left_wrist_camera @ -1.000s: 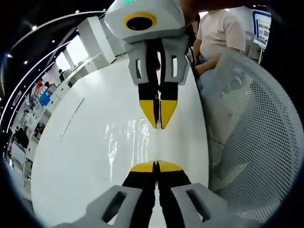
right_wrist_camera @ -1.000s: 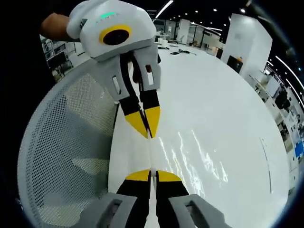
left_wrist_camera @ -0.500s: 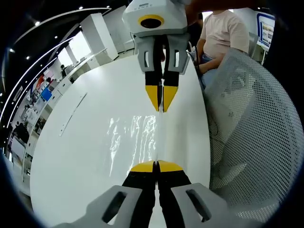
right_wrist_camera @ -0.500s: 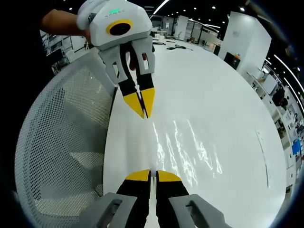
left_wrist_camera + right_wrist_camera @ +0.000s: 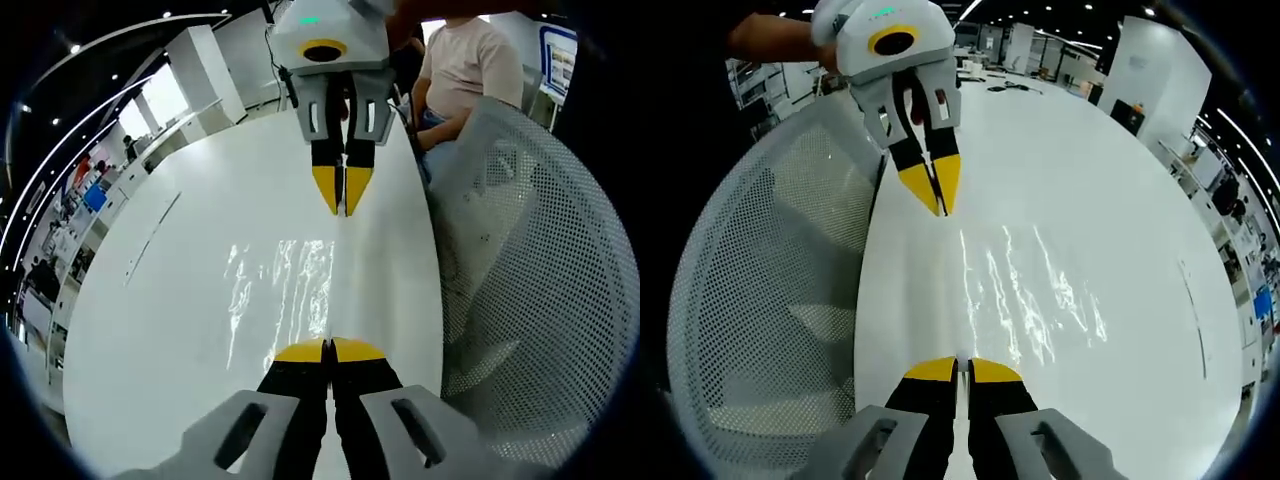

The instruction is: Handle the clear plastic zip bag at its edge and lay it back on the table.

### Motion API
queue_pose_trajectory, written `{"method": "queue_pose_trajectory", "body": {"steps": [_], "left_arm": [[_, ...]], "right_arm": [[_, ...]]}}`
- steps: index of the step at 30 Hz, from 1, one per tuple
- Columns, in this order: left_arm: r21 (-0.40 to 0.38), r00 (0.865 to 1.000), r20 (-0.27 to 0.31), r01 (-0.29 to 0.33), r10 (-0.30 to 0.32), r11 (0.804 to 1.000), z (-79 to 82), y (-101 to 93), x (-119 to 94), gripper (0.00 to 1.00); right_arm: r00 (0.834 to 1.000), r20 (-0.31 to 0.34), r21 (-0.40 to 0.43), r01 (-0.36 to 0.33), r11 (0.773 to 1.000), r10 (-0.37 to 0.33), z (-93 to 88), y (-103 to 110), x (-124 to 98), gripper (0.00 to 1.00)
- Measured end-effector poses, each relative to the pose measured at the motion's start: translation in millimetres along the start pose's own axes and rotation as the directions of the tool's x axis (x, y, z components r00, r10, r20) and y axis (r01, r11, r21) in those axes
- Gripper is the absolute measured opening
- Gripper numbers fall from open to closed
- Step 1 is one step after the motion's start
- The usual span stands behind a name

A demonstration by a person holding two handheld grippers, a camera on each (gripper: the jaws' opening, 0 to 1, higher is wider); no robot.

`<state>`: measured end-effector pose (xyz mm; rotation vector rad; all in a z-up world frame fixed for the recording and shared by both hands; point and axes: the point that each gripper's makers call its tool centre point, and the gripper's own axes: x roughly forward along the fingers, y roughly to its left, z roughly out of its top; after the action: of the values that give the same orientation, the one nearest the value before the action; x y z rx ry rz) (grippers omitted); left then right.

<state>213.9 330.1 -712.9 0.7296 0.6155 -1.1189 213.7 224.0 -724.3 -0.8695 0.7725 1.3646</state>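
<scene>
Left claw [image 5: 330, 352] and right claw [image 5: 958, 368] clamp opposite ends of the bag [image 5: 285, 290] | claws now farther apart | bag stretched taut between them over table [image 5: 170, 330], ready for lowering.

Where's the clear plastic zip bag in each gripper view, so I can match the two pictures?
Left gripper view: clear plastic zip bag at centre, stretched between both shut grippers.
Right gripper view: the bag just right of centre, likewise stretched.
Shared landmark: white mesh chair back, right in the left view, left in the right.

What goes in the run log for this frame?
left gripper: shut on zip bag edge | right gripper: shut on opposite edge | bag stretched between them over white table
</scene>
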Motion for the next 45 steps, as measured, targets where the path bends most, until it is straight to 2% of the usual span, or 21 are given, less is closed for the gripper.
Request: {"method": "queue_pose_trajectory", "body": {"steps": [4,9,15,20,23,30,34,39,45], "left_arm": [[0.000,1.000,-0.006,-0.001,0.001,1.000,-1.4,-0.7,-1,0.00],[-0.003,1.000,-0.002,0.001,-0.001,1.000,0.0,-3.5,-3,0.00],[0.029,1.000,-0.004,-0.007,0.008,1.000,0.7,-5.2,-3,0.00],[0.079,1.000,-0.013,-0.018,0.019,0.997,-2.9,-4.5,-1,0.00],[0.077,1.000,-0.012,-0.021,0.022,0.997,-2.9,-4.0,-1,0.00],[0.131,1.000,-0.017,-0.018,0.021,0.991,-3.1,-5.9,1,0.00],[0.139,1.000,-0.018,-0.013,0.016,0.990,-1.6,-7.1,3,0.00],[0.132,1.000,-0.014,-0.013,0.015,0.991,0.3,-6.0,3,0.00],[0.132,1.000,-0.006,-0.019,0.020,0.991,2.3,-4.8,3,0.00]], "right_arm": [[1.000,-0.019,0.004,0.011,1.000,-0.011,-5.2,1,-2,0.00],[1.000,-0.009,0.005,0.006,1.000,-0.006,-6.5,4,-2,0.00],[1.000,-0.008,0.015,0.002,1.000,-0.002,-8.4,4,-2,0.00],[1.000,0.007,-0.007,-0.008,1.000,0.008,-7.7,7,-2,0.01],[1.000,0.020,-0.025,-0.013,1.000,0.014,-3.9,9,-4,0.07],[0.998,0.062,-0.017,-0.010,1.000,0.011,10.7,6,-12,0.07],[0.995,0.102,-0.004,-0.004,1.000,0.004,26.7,0,-13,0.07],[0.993,0.119,0.002,-0.012,1.000,0.012,38.9,-1,-6,0.07],[0.994,0.104,0.010,-0.021,1.000,0.020,38.8,-3,7,0.07]]}}
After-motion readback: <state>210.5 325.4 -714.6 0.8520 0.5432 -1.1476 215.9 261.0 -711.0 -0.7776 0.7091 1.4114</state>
